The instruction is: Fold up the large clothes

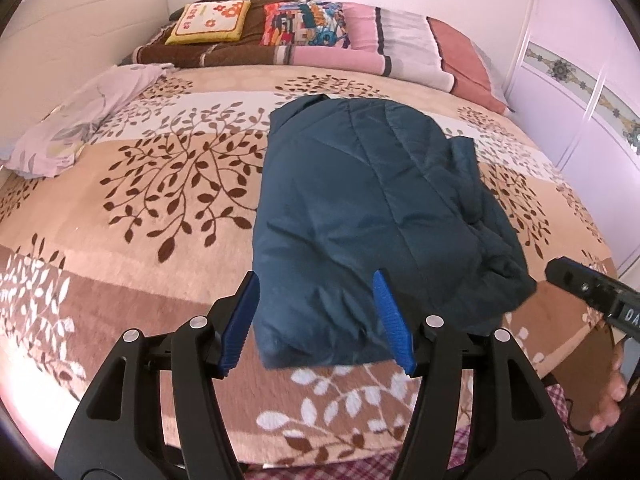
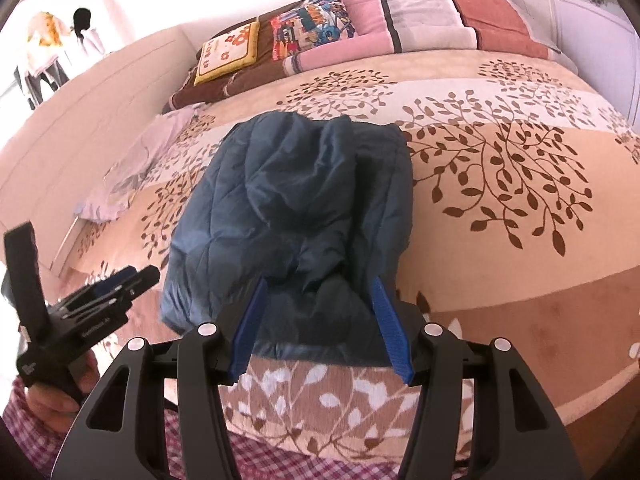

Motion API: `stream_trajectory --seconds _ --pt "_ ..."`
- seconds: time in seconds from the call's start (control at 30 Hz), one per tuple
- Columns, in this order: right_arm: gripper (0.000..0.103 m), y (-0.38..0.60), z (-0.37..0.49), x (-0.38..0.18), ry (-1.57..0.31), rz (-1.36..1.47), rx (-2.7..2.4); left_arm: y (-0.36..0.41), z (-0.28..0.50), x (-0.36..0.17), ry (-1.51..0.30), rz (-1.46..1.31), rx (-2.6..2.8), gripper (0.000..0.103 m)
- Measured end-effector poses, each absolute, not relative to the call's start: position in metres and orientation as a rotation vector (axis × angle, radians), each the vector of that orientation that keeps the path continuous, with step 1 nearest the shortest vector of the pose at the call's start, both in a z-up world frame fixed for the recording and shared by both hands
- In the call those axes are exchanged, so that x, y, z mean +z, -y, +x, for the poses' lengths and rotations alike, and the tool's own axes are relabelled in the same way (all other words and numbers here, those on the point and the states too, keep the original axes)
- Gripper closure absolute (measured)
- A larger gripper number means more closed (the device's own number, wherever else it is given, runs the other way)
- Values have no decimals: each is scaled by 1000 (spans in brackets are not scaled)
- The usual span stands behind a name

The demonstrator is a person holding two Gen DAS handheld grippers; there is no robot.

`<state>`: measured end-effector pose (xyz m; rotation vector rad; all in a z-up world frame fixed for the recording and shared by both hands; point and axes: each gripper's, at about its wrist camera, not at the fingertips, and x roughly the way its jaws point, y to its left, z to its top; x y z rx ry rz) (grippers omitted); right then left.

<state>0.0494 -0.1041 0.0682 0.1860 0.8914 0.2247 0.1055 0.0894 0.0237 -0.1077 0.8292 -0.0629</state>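
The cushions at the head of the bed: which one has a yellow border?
The square cushion with orange flowers, the one farthest left in the left wrist view. The cushion next to it is multicoloured patchwork, without a yellow edge.

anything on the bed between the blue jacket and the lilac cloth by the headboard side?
No: only bare leaf-print bedspread between the blue jacket and the lilac cloth, clearest in the left wrist view.

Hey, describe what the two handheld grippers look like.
Both the left gripper and the right gripper have black plastic frames with silver rivets and ribbed blue finger pads. White lettering marks their black sides.
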Motion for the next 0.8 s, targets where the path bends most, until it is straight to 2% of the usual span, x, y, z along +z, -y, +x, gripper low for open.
stream_trajectory --seconds 0.3,0.8 --pt "48 89 13 66 -892 124 218 -84 67 31 -831 -117 -49 44" --pt "48 65 -21 40 -920 34 154 -75 21 10 -866 -140 18 44"
